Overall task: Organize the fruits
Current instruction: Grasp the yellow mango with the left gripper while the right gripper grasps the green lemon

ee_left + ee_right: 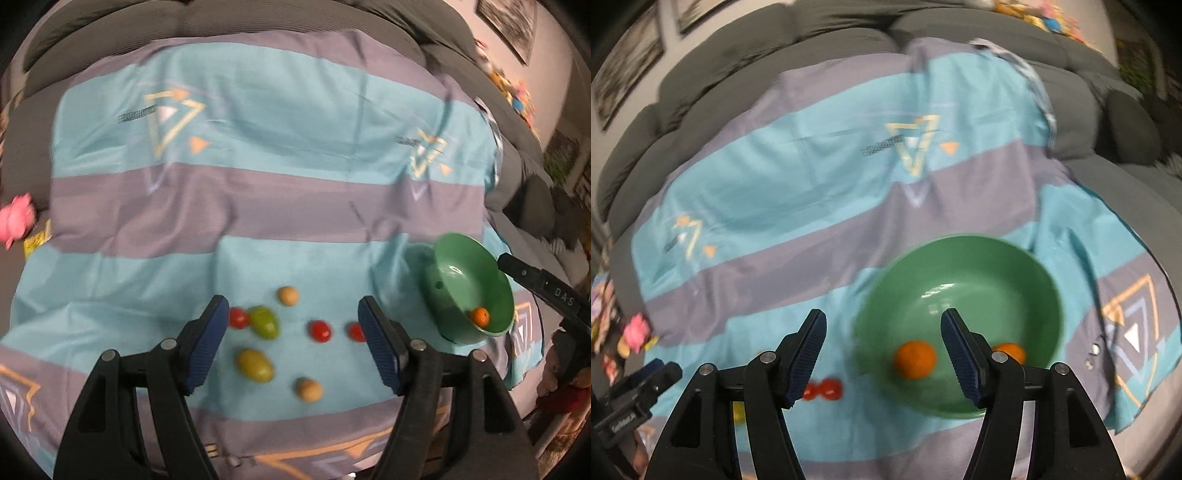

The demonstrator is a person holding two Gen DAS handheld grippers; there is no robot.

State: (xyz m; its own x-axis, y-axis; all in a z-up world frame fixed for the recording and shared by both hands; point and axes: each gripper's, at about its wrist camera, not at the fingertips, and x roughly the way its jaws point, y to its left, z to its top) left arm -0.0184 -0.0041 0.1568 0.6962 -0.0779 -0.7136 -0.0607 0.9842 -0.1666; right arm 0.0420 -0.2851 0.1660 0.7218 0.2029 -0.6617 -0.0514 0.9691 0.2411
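Both sets of fingers (291, 345) (882, 356) gape empty above loose fruits (320, 331) beside green bowl (960, 258).

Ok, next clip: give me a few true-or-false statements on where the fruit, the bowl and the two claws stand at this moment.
1. The green bowl holds two orange fruits. True.
2. The left claw grips a red fruit. False: its jaws are apart with nothing between them; the red fruits lie on the cloth.
3. Two green fruits lie on the cloth. True.
4. The right claw is shut. False: it is open above the bowl.
5. The tan fruits are in the bowl. False: both are on the cloth.
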